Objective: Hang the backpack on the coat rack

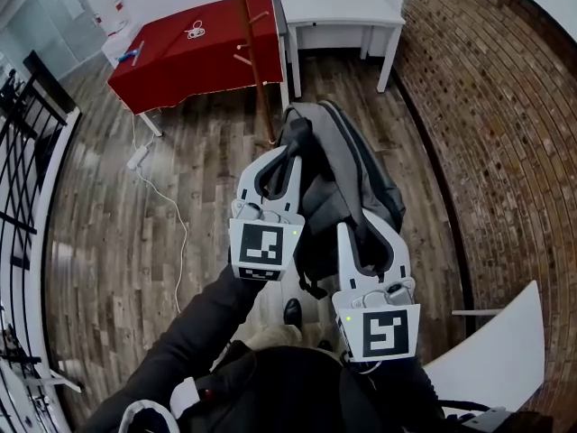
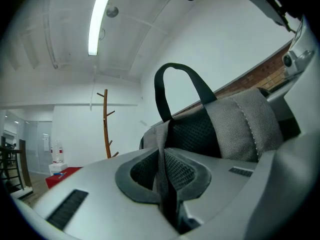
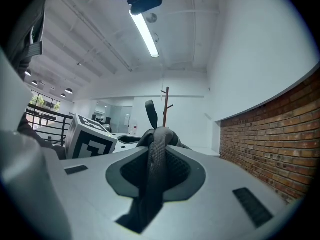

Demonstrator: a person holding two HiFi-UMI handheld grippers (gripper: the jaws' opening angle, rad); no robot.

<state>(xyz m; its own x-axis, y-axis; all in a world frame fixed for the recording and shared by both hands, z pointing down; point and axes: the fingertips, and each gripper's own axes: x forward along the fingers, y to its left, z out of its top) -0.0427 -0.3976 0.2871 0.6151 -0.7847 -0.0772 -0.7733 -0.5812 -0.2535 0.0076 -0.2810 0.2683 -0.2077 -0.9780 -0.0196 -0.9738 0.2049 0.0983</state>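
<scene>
The backpack (image 1: 347,183) hangs in the air in front of the person, carried between both grippers above the wood floor, with the rack (image 1: 255,52) standing farther off and a little to the left, well apart from it. It is a soft grey and black fabric bag and, judging by how it sags below the grip points, it will fold and swing rather than hold its shape. It looks moderately full, so its weight will likely pull down on whatever strap bears it. The cloth is not fragile and the mesh and webbing should not slip much. The best place to take it is by the webbing, and the black top loop (image 2: 159,94), which stands up in an open arch at the far end of the bag, seems the natural part to drop over a peg. The left gripper (image 1: 290,150) has its jaws nearly together, pinching a thin fold of grey webbing at the bag's near top edge. The right gripper (image 1: 362,234), nearer the person and to the right, is likewise clamped down on a thicker dark strap (image 3: 156,154) that runs up between its pads.
</scene>
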